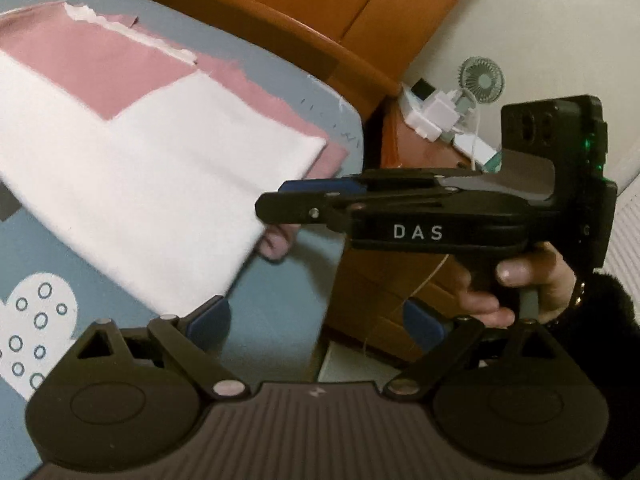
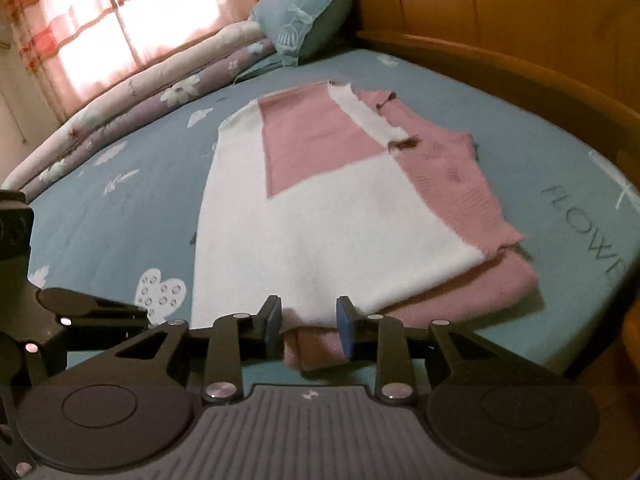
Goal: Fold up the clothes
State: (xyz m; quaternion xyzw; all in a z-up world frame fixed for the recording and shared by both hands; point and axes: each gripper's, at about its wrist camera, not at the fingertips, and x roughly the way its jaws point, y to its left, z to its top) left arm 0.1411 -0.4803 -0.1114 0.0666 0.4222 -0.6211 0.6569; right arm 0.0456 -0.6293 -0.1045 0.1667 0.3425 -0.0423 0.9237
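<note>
The pink and white sweater (image 2: 320, 208) lies flat on the bed (image 2: 120, 208), near the edge by the wooden frame (image 2: 520, 72), partly folded: a white panel is laid over the pink body and a pink sleeve is tucked across its right side. Its near hem sits between the fingers of my right gripper (image 2: 308, 326), which are spread on either side of the cloth without pinching it. My left gripper (image 1: 316, 320) hangs spread wide and empty over the bed's side edge, just off the sweater's corner. I judge I am mid-fold, either about to take the hem or just letting it go; the scene fits both. The sheet near the frame reads "FLOWE", cut off (image 2: 588, 232), and "DAS" (image 1: 418, 232) is printed on the right gripper's body.
</note>
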